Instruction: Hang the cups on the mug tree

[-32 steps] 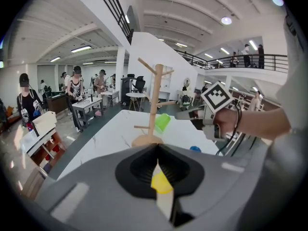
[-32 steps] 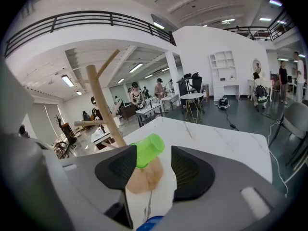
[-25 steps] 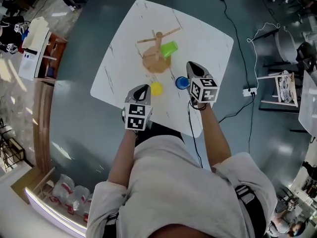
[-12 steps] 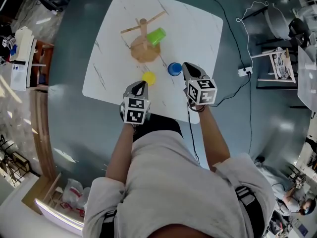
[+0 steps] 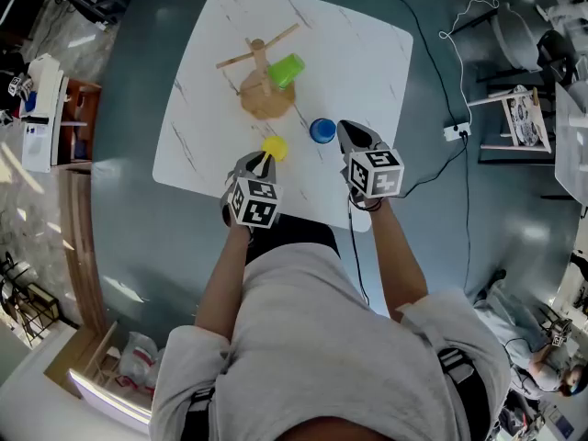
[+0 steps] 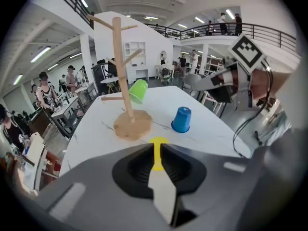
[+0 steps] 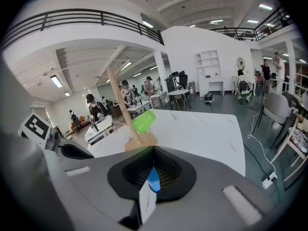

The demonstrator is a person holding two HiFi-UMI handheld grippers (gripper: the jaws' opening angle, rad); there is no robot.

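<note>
Open office hall with railed mezzanine (image 7: pixel 82 17)

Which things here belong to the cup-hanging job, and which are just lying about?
Job in hand:
- mug tree
- green cup, already hanging on the tree
- yellow cup and blue cup, on the white table

Lying about:
- power strip on the floor
- wooden shelf unit
- plastic bags

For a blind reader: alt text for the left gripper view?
The jaws of the left hand-held gripper, just opened with nothing between them, point at a yellow cup; beyond, a blue cup and a mug tree holding a green cup.
</note>
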